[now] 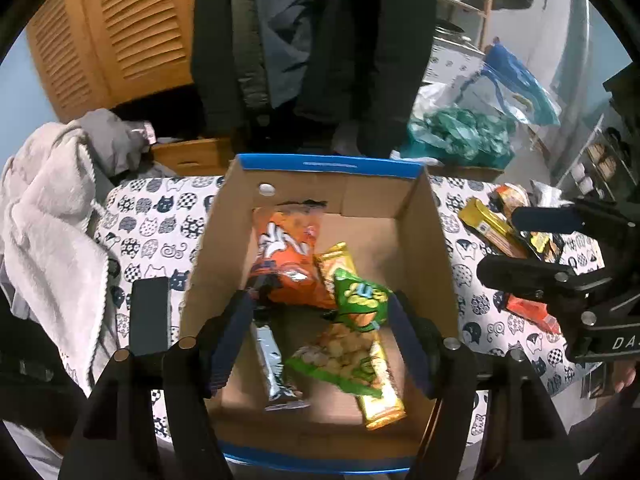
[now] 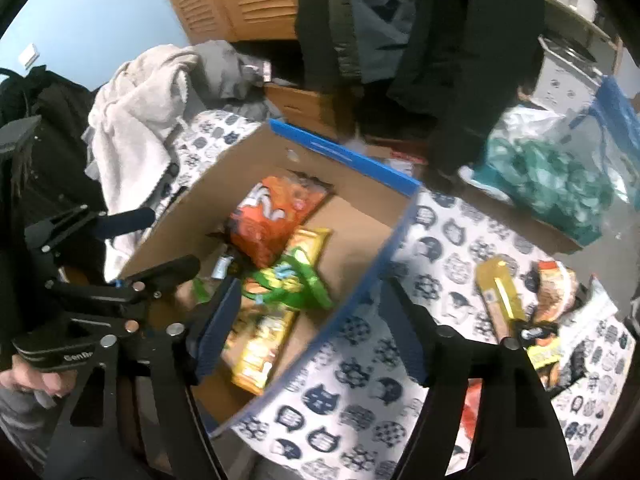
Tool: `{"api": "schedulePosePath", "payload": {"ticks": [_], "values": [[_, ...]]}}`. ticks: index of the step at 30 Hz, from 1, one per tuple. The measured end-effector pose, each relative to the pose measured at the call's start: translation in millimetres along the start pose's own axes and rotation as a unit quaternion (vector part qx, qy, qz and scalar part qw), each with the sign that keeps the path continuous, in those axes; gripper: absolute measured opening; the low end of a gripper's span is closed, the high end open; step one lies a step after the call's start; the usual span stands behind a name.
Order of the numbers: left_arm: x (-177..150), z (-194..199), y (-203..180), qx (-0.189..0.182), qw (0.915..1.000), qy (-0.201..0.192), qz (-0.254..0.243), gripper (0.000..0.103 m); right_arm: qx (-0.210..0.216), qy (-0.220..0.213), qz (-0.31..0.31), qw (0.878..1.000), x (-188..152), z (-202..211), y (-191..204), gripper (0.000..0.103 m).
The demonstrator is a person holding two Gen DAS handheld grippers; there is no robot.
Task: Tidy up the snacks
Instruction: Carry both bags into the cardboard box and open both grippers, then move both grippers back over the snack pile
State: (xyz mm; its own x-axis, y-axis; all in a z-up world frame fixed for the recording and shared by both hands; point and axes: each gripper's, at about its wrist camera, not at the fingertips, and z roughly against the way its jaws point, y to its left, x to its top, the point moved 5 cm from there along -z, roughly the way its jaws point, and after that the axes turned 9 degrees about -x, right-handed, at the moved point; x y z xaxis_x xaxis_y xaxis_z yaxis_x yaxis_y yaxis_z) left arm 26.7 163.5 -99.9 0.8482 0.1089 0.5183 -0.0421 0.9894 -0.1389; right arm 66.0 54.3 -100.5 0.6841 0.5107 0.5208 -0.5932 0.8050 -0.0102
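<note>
An open cardboard box with a blue rim [image 1: 332,166] [image 2: 344,156] sits on the cat-print tablecloth. Inside lie an orange snack bag [image 1: 286,260] [image 2: 272,216], a green bag [image 1: 360,300] [image 2: 288,284], a yellow packet [image 1: 380,396] [image 2: 256,356] and a silver wrapper [image 1: 274,360]. My left gripper [image 1: 320,340] is open and empty above the box. My right gripper [image 2: 312,328] is open and empty over the box's right wall; it also shows in the left wrist view [image 1: 532,244]. More snacks lie right of the box: a yellow bar [image 1: 488,228] [image 2: 500,296] and a red packet [image 1: 532,312].
A white fleece blanket [image 1: 52,216] [image 2: 136,120] is heaped at the left. A teal plastic bag [image 1: 460,136] [image 2: 552,184] sits behind the table at the right. Dark coats [image 1: 312,40] hang behind the box. A dark flat object [image 1: 150,312] lies left of the box.
</note>
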Motion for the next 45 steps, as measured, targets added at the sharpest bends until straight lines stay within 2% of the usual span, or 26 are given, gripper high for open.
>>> {"api": "schedulePosePath", "payload": {"ticks": [8, 19, 23, 26, 27, 36, 45], "values": [[0.9, -12.9, -38.8, -0.037, 0.9990, 0.021, -0.011, 0.072, -0.027, 0.006, -0.020, 0.999, -24.6, 7.8, -45.3, 0.075], [3.0, -35.9, -107.8, -0.051, 0.9950, 0.051, -0.069, 0.072, -0.066, 0.016, -0.074, 0.995, -57.0, 14.3, -124.0, 0.075], [9.2, -45.2, -138.4, -0.047, 0.9907, 0.061, -0.112, 0.072, -0.076, 0.029, -0.097, 0.992, -66.8, 11.8, -153.2, 0.076], [12.9, -51.3, -154.7, -0.049, 0.9884, 0.061, -0.130, 0.081, -0.084, 0.039, -0.108, 0.990, -73.6, 7.2, -171.5, 0.076], [13.6, -54.9, -160.3, -0.052, 0.9879, 0.063, -0.132, 0.081, -0.086, 0.043, -0.110, 0.989, -75.2, 4.7, -176.6, 0.076], [18.8, -98.4, -183.9, -0.057, 0.9837, 0.097, -0.140, 0.081, -0.087, 0.077, -0.134, 0.984, -96.9, -24.0, -216.3, 0.076], [20.8, -139.0, -193.1, -0.073, 0.9786, 0.126, -0.146, 0.081, -0.091, 0.104, -0.105, 0.985, -110.5, -56.8, -230.4, 0.076]]}}
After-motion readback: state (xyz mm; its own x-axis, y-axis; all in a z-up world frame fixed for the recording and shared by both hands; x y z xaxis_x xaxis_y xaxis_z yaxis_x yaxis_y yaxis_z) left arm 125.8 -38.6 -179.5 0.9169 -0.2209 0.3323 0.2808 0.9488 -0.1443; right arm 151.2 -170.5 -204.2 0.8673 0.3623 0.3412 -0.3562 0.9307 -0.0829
